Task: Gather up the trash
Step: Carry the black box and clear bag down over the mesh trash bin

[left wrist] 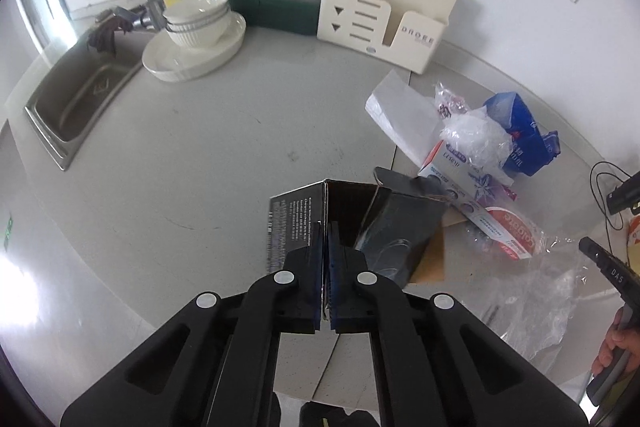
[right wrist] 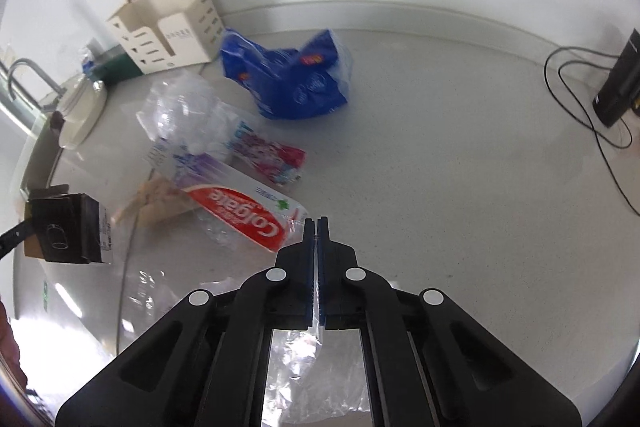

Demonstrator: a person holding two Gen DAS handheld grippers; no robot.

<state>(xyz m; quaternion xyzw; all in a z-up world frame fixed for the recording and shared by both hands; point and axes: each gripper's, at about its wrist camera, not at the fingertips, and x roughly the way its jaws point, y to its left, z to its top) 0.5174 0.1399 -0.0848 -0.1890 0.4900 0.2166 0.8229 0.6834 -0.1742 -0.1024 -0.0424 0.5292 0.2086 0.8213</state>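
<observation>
Black box [left wrist: 360, 223], open end facing away, clamped in left tongs [left wrist: 329, 227]; right tongs [right wrist: 317, 223] pinch clear bag [right wrist: 316, 359].

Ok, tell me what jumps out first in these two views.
The black carton, open-topped, is pinched by one wall in the left gripper. Right of it a litter pile sprawls on the grey counter: a red Colgate box and a crumpled blue bag. The right gripper is shut on a clear plastic bag.

bare countertop [right wrist: 460, 155] right, trash pile [right wrist: 224, 163] left
</observation>
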